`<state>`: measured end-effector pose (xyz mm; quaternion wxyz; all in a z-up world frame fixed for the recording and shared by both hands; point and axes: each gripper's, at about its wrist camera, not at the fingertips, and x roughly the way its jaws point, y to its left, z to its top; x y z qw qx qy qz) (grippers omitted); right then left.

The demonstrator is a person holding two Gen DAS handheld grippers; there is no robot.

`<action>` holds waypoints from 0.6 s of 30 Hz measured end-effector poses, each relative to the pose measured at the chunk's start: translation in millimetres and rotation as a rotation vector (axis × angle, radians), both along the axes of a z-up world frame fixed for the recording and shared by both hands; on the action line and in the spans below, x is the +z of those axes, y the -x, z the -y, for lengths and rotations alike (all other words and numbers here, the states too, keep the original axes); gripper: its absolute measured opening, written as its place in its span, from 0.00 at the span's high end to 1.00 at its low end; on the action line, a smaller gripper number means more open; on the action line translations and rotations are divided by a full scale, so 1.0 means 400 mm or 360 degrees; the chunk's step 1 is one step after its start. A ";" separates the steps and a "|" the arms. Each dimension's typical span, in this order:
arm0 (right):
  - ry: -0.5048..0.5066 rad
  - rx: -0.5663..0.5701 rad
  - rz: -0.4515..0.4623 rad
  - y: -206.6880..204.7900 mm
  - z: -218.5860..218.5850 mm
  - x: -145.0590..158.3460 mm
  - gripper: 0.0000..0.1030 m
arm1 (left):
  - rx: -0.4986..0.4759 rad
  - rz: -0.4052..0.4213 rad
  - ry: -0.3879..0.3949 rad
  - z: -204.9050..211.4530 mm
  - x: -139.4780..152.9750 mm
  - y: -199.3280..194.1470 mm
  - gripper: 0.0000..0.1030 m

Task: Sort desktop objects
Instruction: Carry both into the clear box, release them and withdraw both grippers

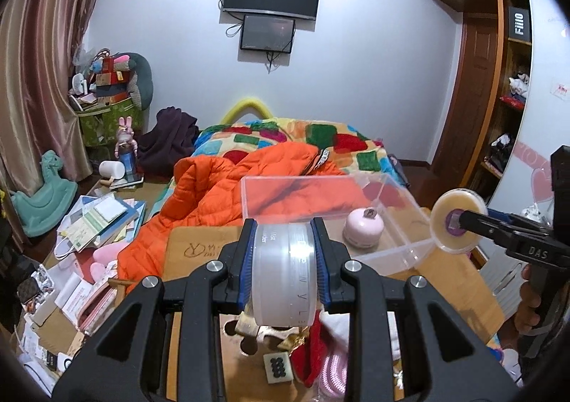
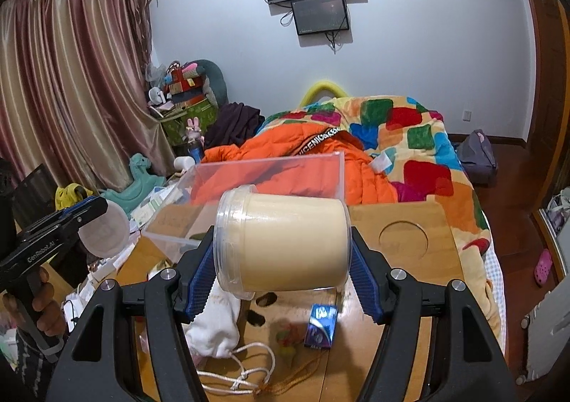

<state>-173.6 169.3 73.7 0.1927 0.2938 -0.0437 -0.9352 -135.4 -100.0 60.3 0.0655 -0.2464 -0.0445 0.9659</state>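
Cluttered wooden counter (image 2: 441,220) below me, bed beyond. My left gripper (image 1: 284,261) jaws clench a frosted translucent round lid (image 1: 285,273). My right gripper (image 2: 281,273) jaws grasp a cream-filled clear plastic jar (image 2: 285,241)

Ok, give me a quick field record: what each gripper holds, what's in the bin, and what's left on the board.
left gripper: shut on frosted white round jar
right gripper: shut on clear tub of cream-coloured paste, lying sideways
clear plastic bin: holds pink round gadget
bamboo board: blue box, white drawstring pouch
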 end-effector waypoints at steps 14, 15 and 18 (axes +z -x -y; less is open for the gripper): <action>-0.0048 0.0051 0.0024 0.113 0.068 -0.008 0.38 | -0.0057 0.0032 0.0014 -0.034 0.002 0.101 0.72; -0.0048 0.0053 0.0036 0.126 0.072 -0.013 0.38 | -0.0061 0.0038 0.0018 -0.039 -0.002 0.114 0.72; -0.0049 0.0056 0.0061 0.149 0.079 -0.029 0.38 | -0.0062 0.0067 0.0030 -0.049 -0.016 0.153 0.72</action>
